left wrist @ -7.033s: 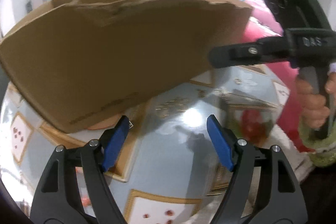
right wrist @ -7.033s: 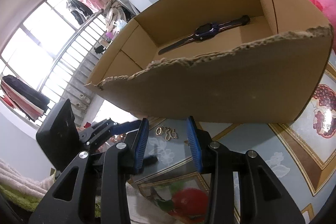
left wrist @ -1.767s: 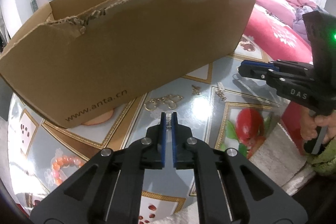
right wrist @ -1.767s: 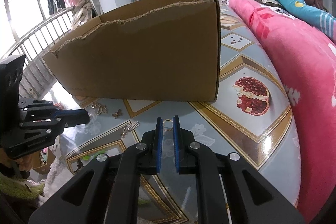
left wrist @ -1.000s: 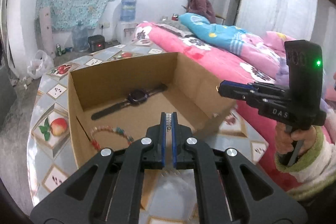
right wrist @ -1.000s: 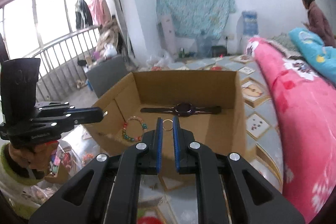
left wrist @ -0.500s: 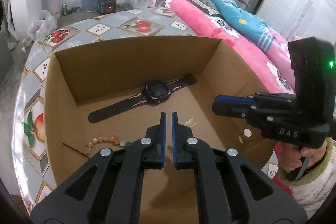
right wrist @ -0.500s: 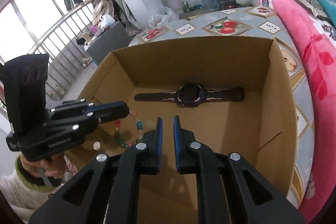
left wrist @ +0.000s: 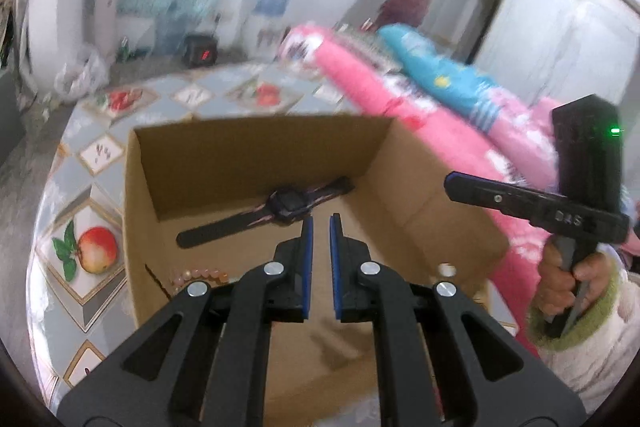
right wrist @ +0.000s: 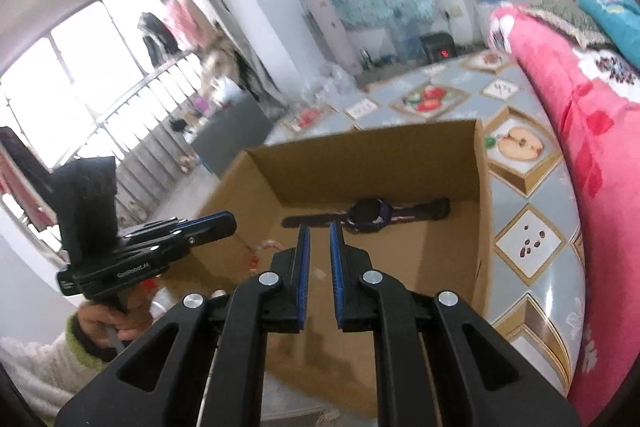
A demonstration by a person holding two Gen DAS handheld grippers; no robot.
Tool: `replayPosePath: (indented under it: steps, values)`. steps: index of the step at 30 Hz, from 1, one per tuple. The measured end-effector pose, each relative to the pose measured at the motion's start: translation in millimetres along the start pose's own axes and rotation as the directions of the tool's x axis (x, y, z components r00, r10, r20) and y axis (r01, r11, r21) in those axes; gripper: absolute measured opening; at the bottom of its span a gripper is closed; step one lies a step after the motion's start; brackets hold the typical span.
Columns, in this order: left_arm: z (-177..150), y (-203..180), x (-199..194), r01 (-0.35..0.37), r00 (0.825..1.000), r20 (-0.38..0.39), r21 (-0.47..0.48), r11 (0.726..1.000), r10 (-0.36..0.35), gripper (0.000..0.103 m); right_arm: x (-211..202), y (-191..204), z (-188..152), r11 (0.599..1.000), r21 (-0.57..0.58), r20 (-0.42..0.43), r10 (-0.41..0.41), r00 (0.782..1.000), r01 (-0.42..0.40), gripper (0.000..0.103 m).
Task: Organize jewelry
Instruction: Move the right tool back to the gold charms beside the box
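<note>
"GenRobot.AI" legible on the left tongs (right wrist: 218,221), "DAS" on the right tongs (left wrist: 454,183). Both narrow, nothing between the pads, above the open cardboard box (left wrist: 256,151) on the fruit-patterned worktop (left wrist: 80,211). Inside: dark watch (left wrist: 284,205), bead bracelet (left wrist: 200,274) near the front-left corner; pink quilt (right wrist: 592,163) alongside.

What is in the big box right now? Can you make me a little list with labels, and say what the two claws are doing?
box: open cardboard box on a table with fruit-pattern tiles
watch: dark watch lying flat near the far wall
bracelet: bead bracelet by the left wall, partly hidden
left claw: above the box, nearly shut, nothing between the pads
right claw: above the box, nearly shut, nothing between the pads
beside table: pink blanket
</note>
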State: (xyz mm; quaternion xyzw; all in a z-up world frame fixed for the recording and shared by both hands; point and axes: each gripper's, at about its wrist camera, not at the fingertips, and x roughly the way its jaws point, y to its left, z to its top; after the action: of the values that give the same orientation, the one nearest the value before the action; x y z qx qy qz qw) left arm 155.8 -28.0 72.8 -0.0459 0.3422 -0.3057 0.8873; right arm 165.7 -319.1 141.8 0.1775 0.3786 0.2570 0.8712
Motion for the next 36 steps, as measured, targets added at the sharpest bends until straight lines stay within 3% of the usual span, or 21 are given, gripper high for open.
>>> replayPosePath:
  steps: [5,11,16,19,25,36]
  values:
    - [-33.9,-16.0,-45.4,0.090,0.992,0.087,0.070,0.994,-0.096,0.011,-47.6,17.6,-39.3,0.990,-0.096,0.067,0.110,0.992,-0.103,0.011]
    - [-84.2,-27.1,-60.0,0.102,0.994,0.015,0.089,0.991,-0.104,0.015,-53.0,11.0,-95.0,0.994,-0.055,-0.029,0.090,0.995,-0.092,0.011]
    - [-115.3,-32.7,-39.2,0.087,0.994,-0.078,0.060,0.994,-0.083,0.015,-24.8,-3.7,-133.0,1.000,0.016,-0.141,0.005,0.990,-0.003,0.011]
    - [-128.9,-41.5,-17.3,0.116,0.984,-0.141,0.044,0.992,-0.109,0.015,-12.0,-8.3,-142.8,0.998,0.023,-0.172,-0.050,0.984,0.055,0.011]
    - [-141.8,-81.8,23.5,0.136,0.972,-0.217,0.198,0.971,-0.092,0.015,-4.8,-24.0,-142.2,0.992,0.083,-0.162,-0.080,0.984,0.094,0.011]
    - [-144.1,-112.9,67.2,0.085,0.967,-0.254,0.360,0.929,0.010,0.015,-10.1,-39.7,-152.1,0.987,0.132,-0.132,-0.075,0.988,0.092,0.011]
